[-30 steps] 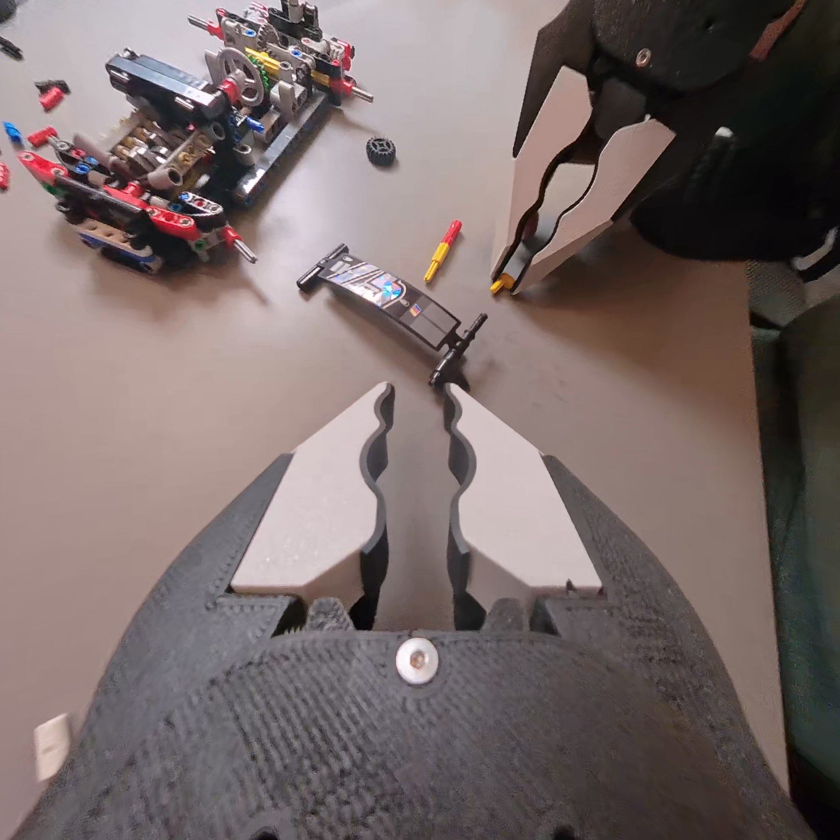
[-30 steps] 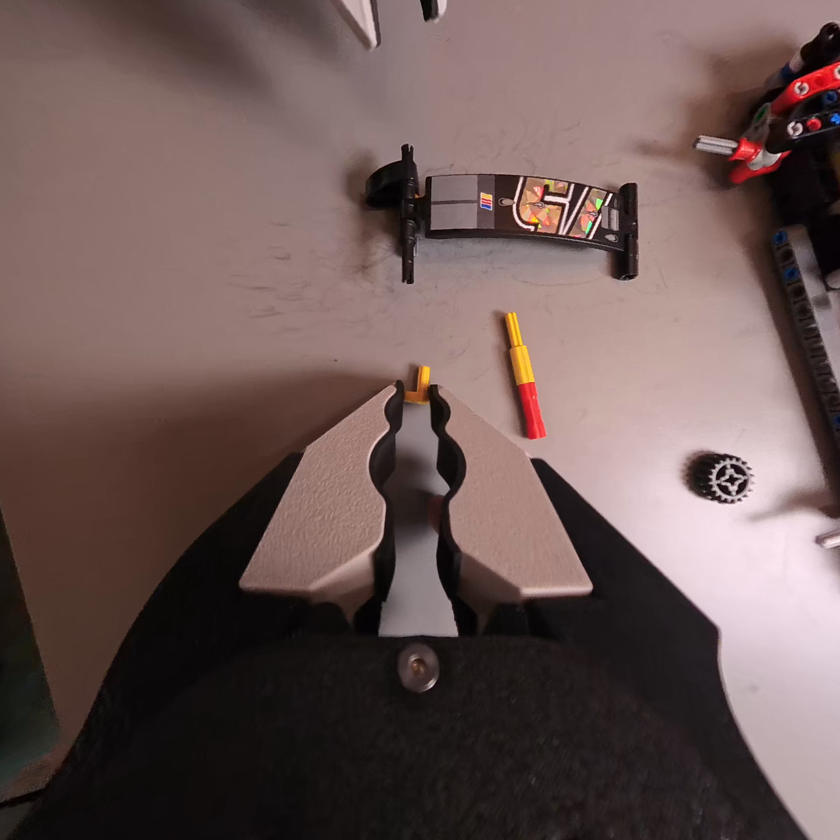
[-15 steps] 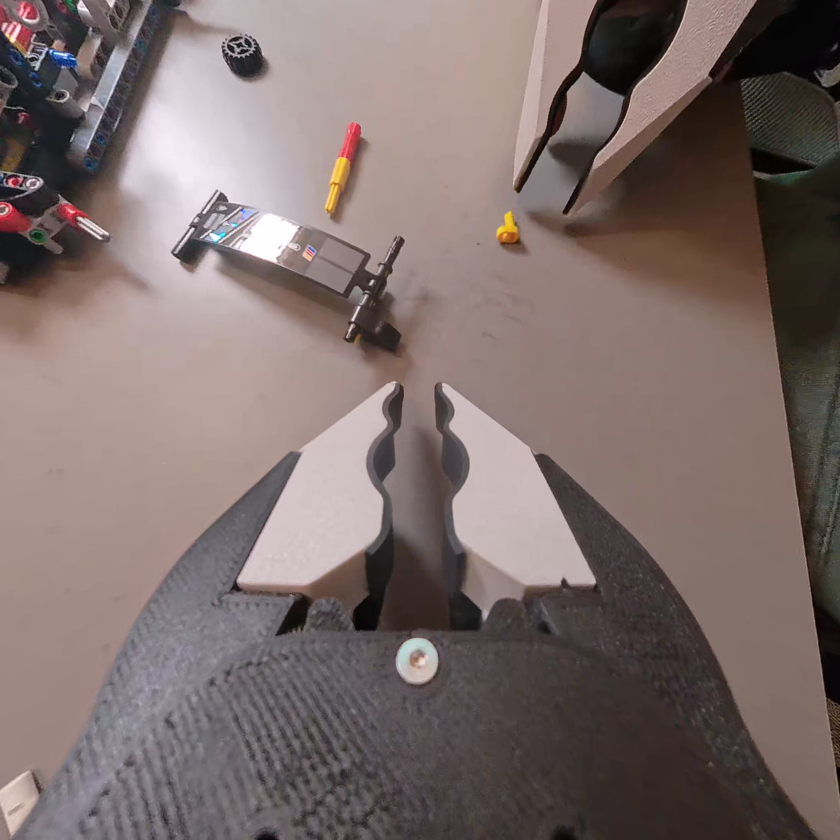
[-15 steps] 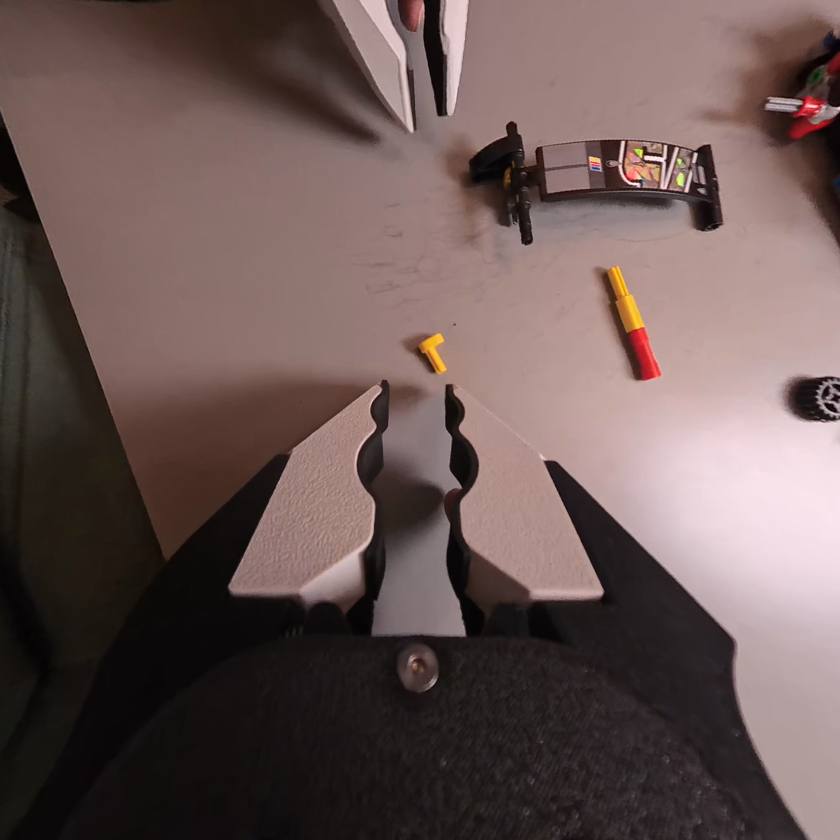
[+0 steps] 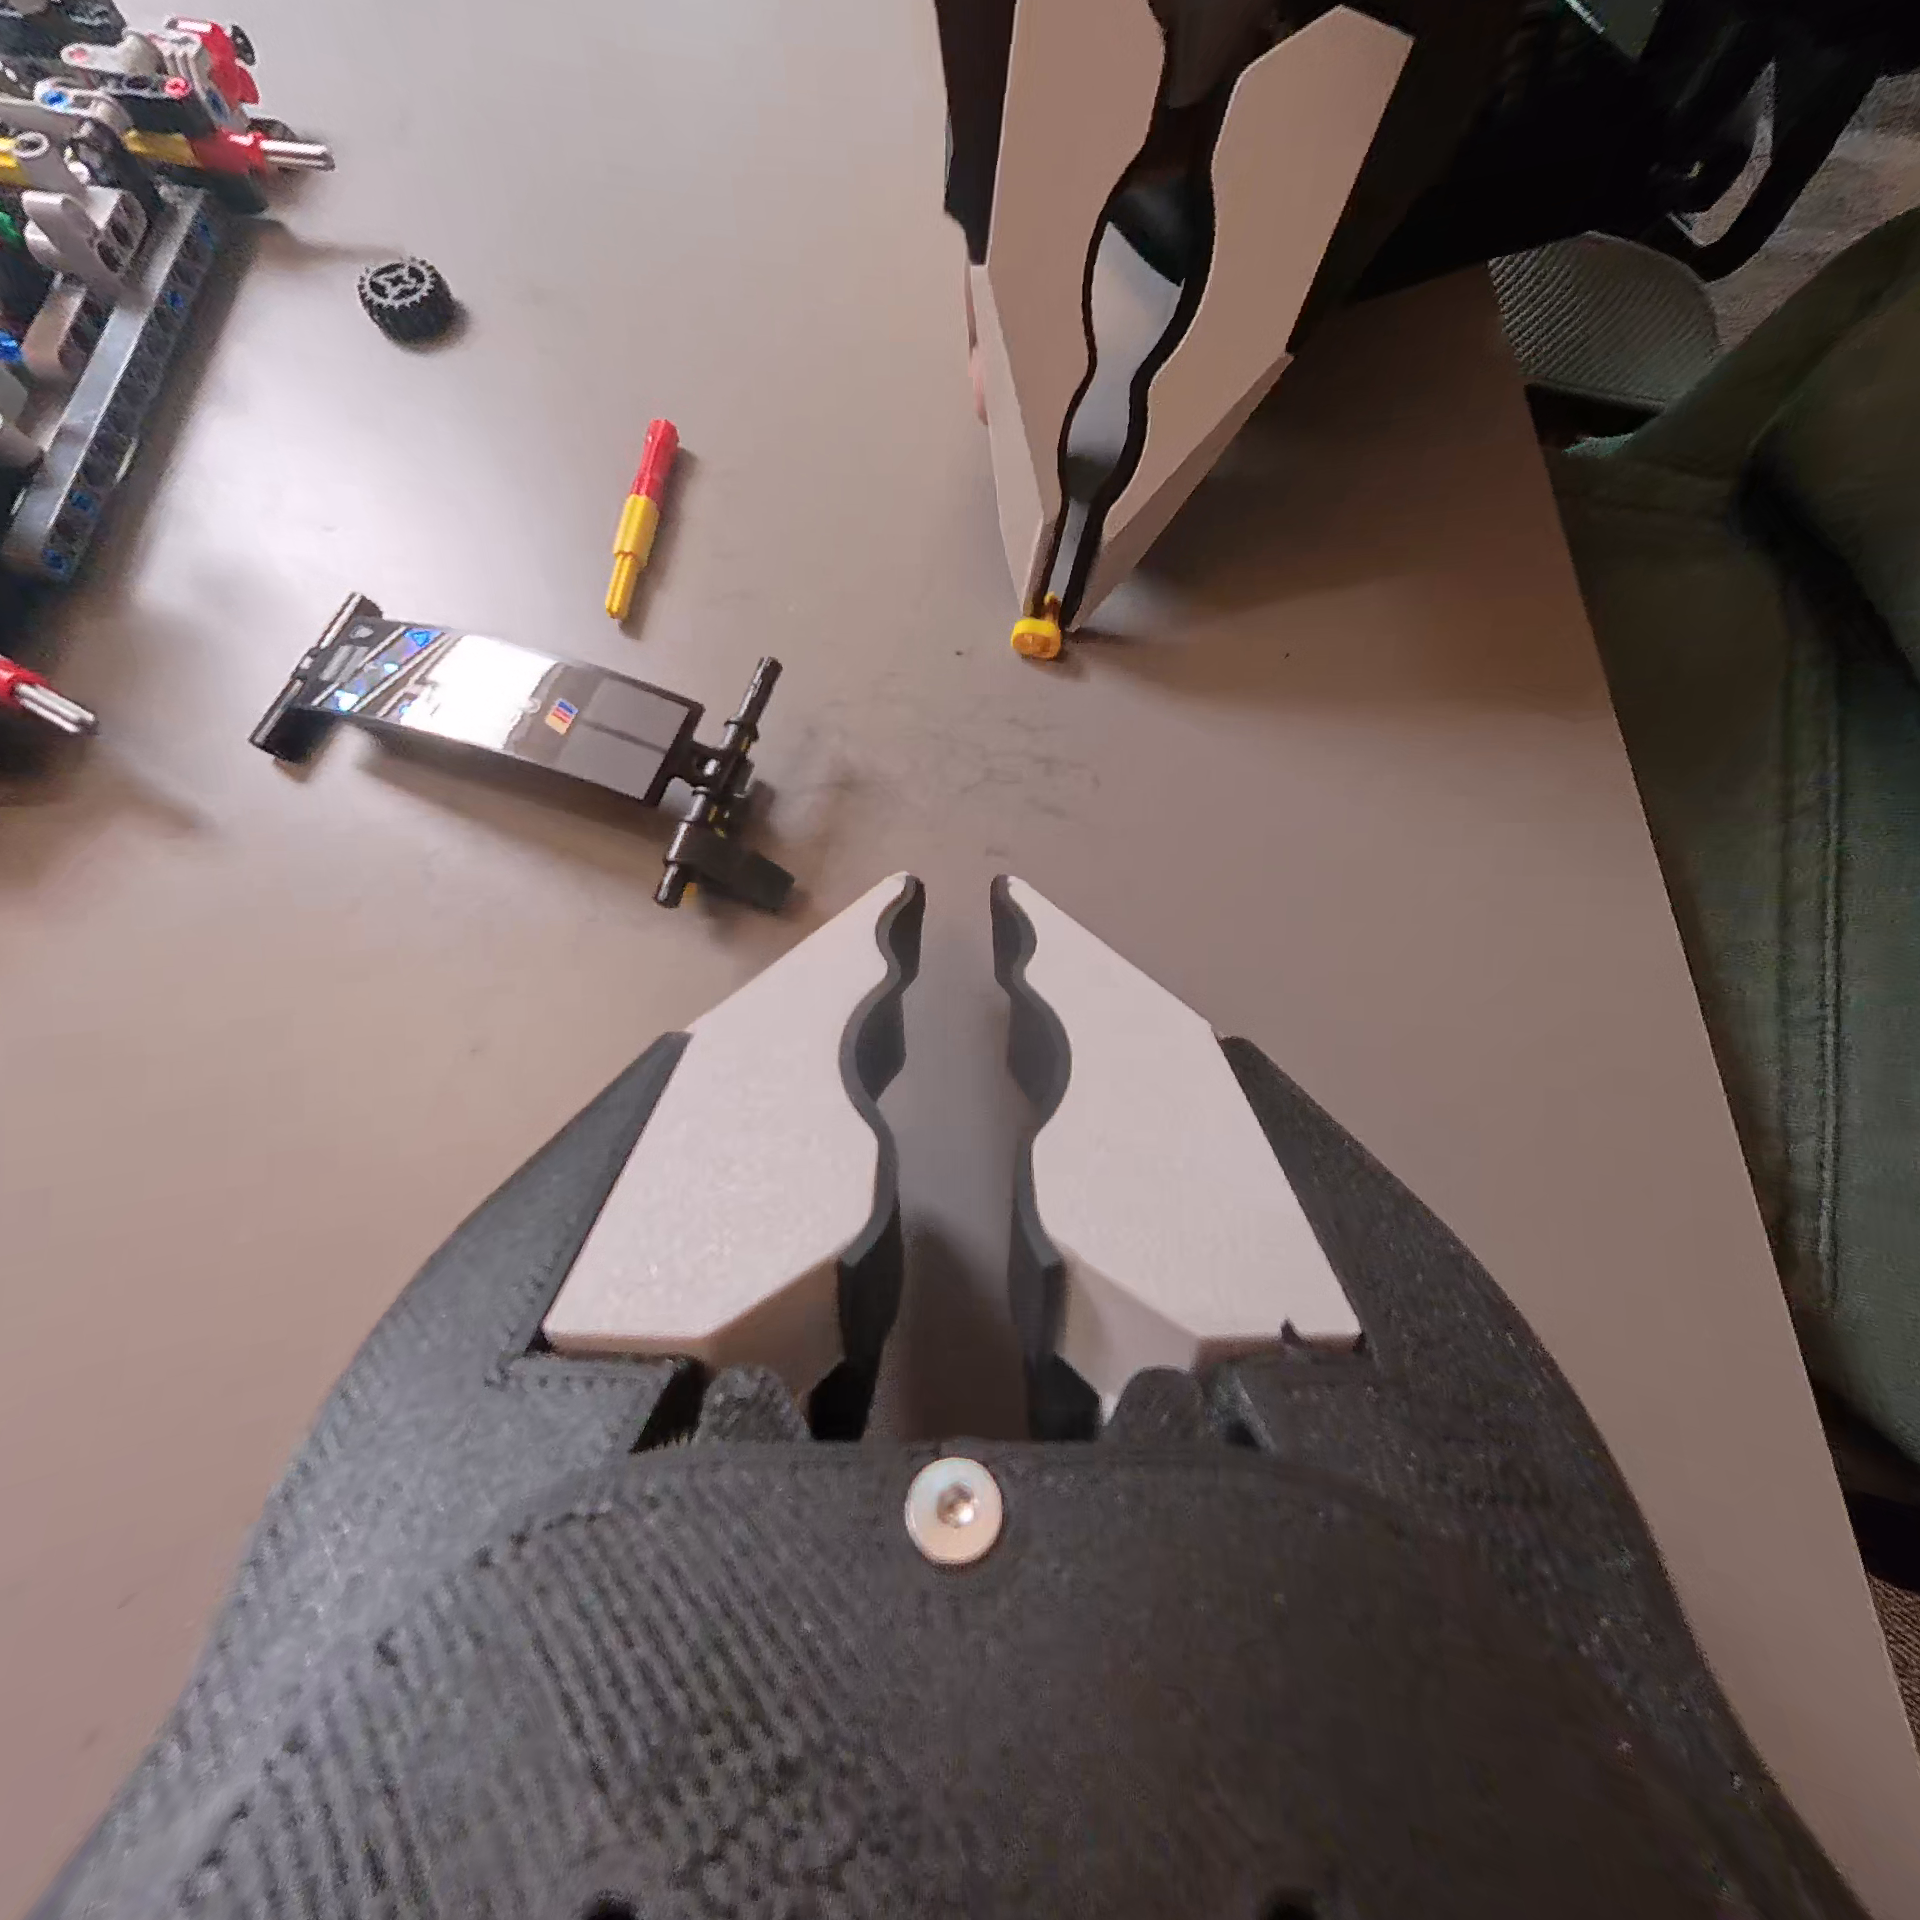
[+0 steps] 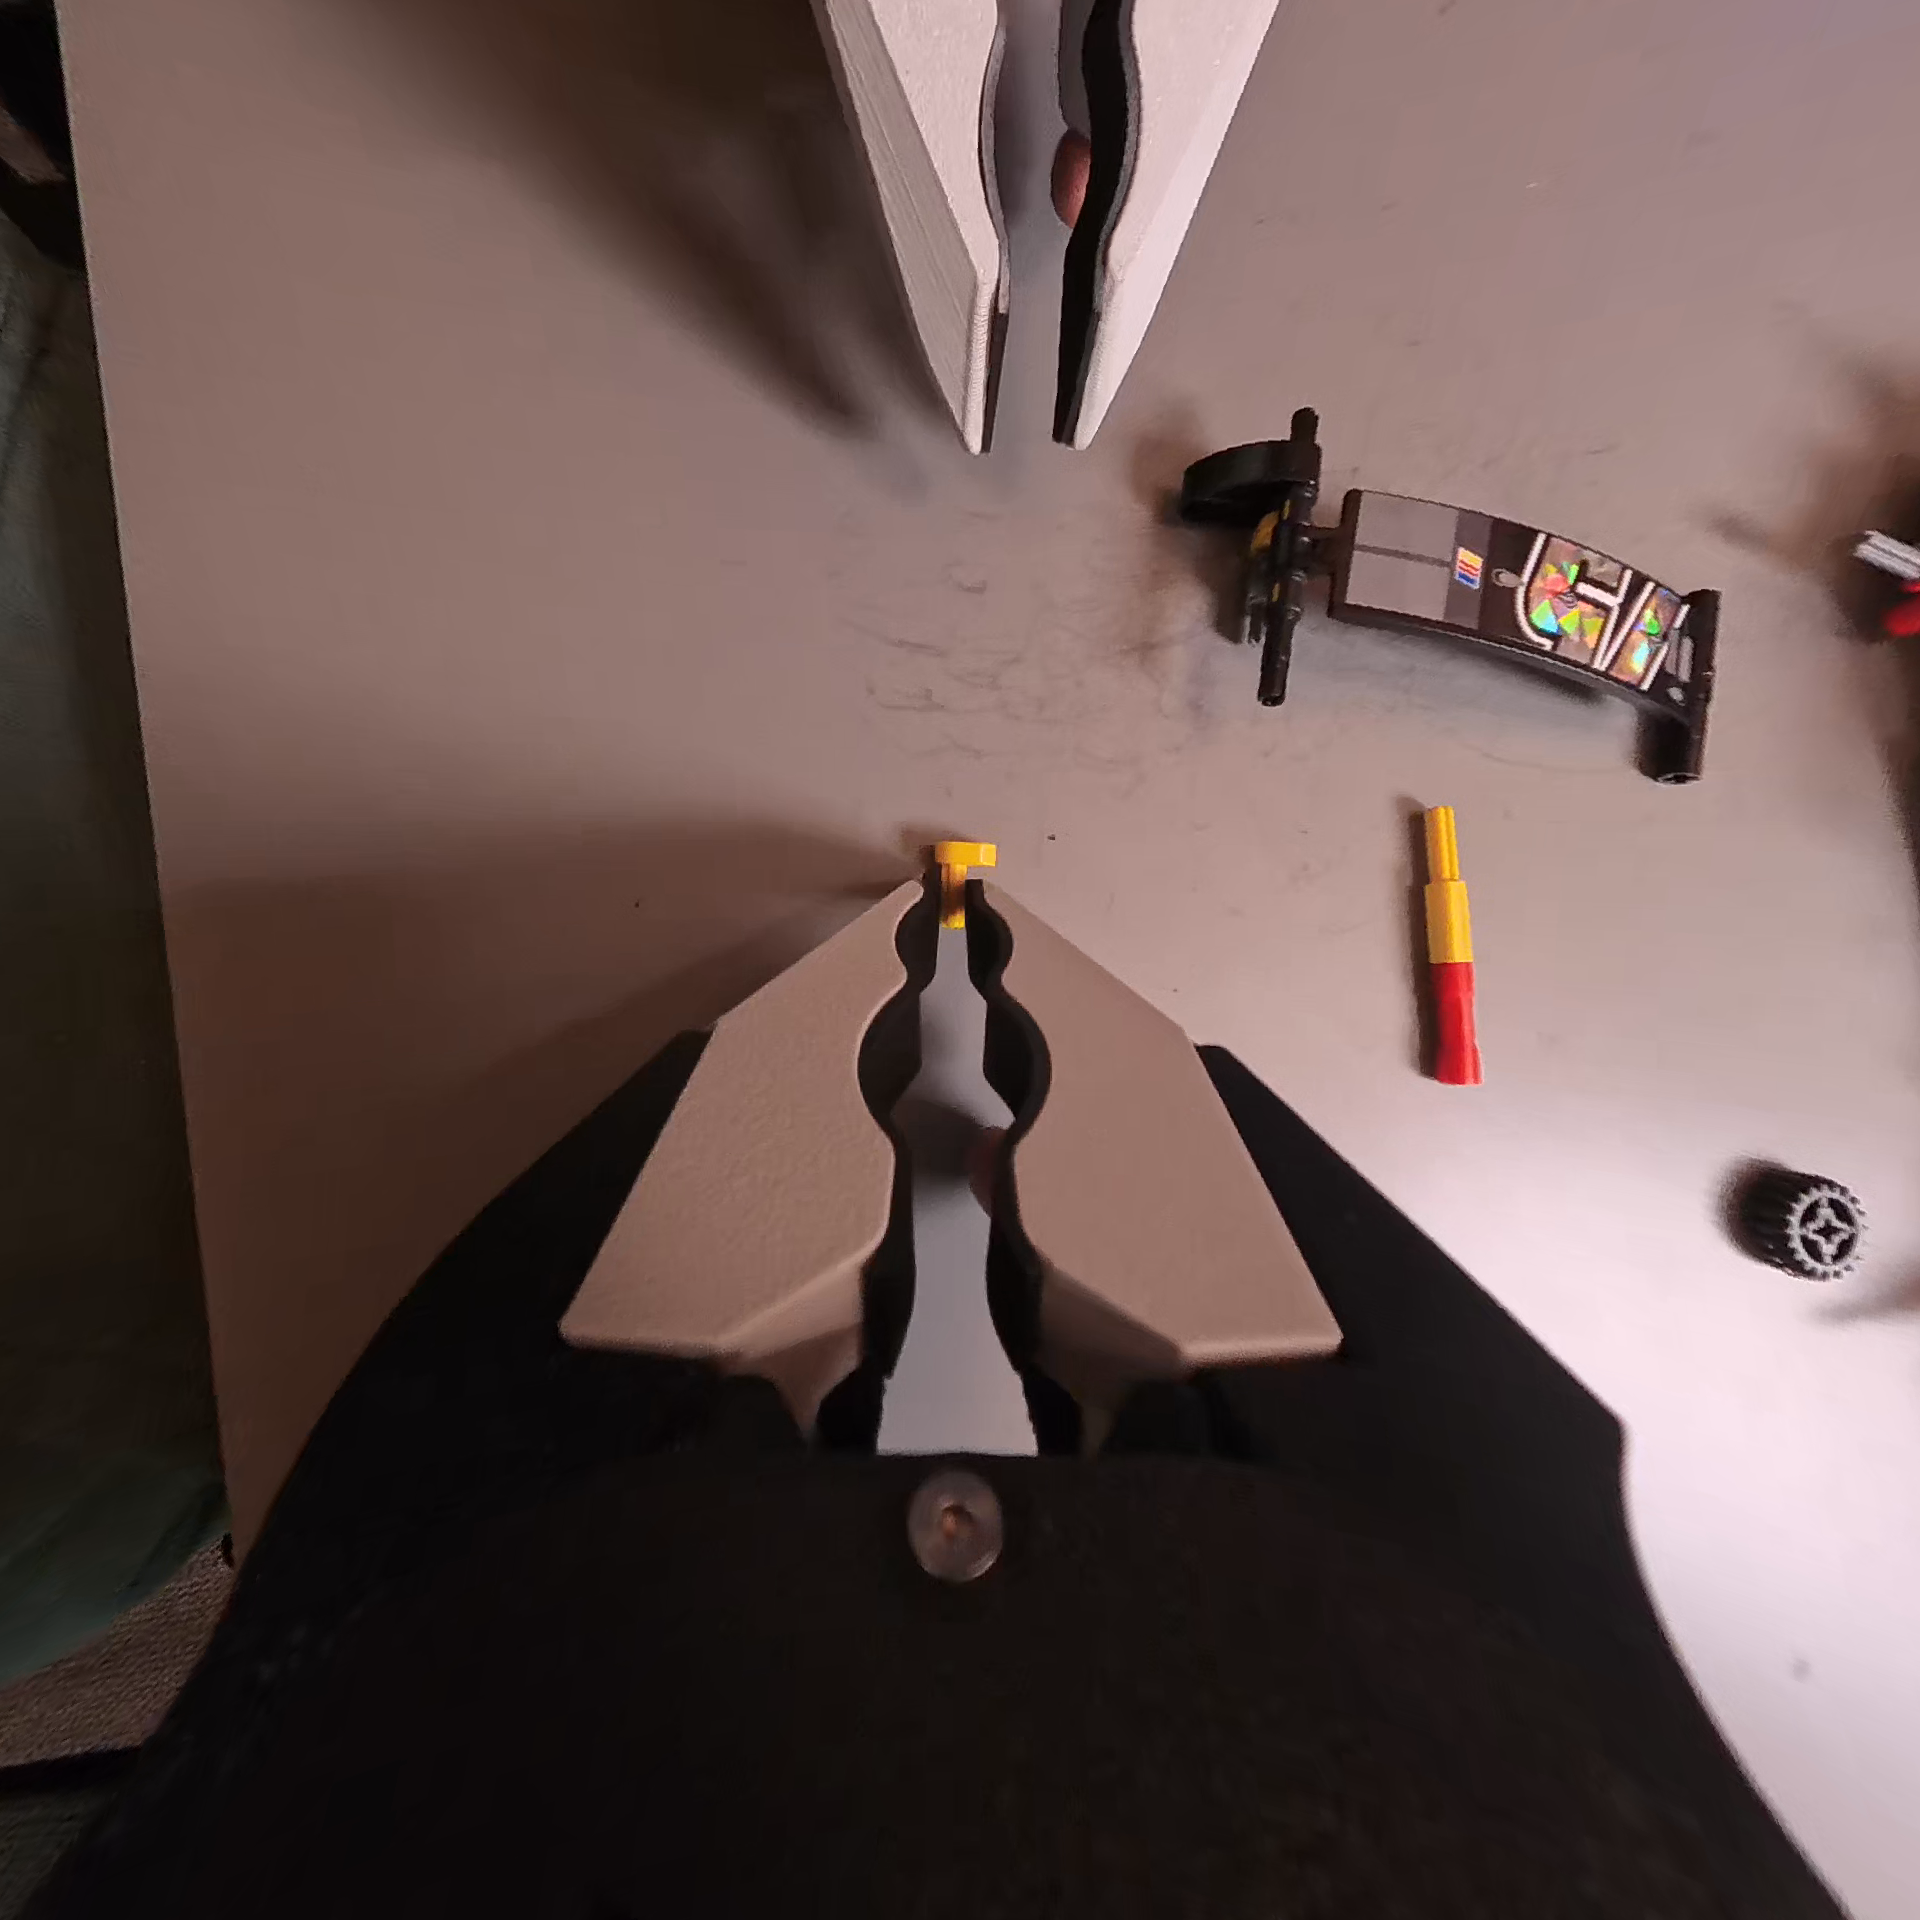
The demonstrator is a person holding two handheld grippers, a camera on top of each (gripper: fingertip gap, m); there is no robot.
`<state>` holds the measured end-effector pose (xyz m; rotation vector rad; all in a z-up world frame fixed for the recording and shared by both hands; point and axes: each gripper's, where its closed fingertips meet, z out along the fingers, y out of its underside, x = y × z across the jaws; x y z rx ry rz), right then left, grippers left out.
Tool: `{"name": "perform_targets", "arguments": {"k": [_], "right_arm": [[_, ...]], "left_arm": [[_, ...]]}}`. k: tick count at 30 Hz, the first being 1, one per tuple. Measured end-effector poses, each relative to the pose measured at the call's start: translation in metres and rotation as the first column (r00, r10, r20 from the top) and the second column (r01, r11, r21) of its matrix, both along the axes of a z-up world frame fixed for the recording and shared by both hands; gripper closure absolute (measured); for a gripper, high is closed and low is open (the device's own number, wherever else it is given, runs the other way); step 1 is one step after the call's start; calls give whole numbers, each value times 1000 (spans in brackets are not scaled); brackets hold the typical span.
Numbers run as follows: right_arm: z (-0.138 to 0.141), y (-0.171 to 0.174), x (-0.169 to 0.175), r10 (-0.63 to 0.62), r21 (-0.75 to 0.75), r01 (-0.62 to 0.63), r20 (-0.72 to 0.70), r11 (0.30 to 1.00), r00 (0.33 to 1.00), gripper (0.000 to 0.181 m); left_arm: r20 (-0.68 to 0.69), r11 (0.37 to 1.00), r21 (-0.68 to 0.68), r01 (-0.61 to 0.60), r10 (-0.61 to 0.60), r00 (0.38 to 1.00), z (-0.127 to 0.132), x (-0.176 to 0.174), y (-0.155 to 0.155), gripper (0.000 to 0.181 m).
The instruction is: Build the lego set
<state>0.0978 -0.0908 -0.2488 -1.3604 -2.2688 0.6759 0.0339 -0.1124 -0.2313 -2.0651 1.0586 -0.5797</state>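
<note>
A small yellow pin (image 6: 961, 873) lies on the brown table (image 6: 520, 623). My right gripper (image 6: 948, 894) is shut on its stem, tips down at the table; its flat head sticks out in front. The left wrist view shows the same grip (image 5: 1055, 613) on the pin (image 5: 1037, 634). My left gripper (image 5: 954, 894) hovers low over the table, narrowly open and empty, a short way from the pin. It also shows at the top of the right wrist view (image 6: 1023, 442). A black curved panel with shiny stickers (image 5: 499, 717) lies left of it, an axle clipped to its near end.
A red and yellow axle piece (image 5: 642, 514) and a black gear (image 5: 400, 301) lie loose beyond the panel. The partly built car chassis (image 5: 94, 208) sits at the far left. The table edge runs close on the right, with green upholstery (image 5: 1766, 831) beyond. The grippers' ends are close to 8 cm from one another. Both grippers' tips are roughly 20 cm from the black gear (image 5: 400, 301). It turns up in the right wrist view (image 6: 1803, 1196) as well.
The right gripper let go of the yellow pin, which lay free on the table half a second ago, then closed on its stem again. The left gripper shifted right, away from the panel.
</note>
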Motion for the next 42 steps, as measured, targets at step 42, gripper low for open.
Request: {"name": "perform_targets", "arguments": {"k": [42], "right_arm": [[72,-37,-37,-151,-671,-62,-255,739,955,170]], "left_arm": [[388,998,-3,70,-64,920,52,33,-18,175]]}}
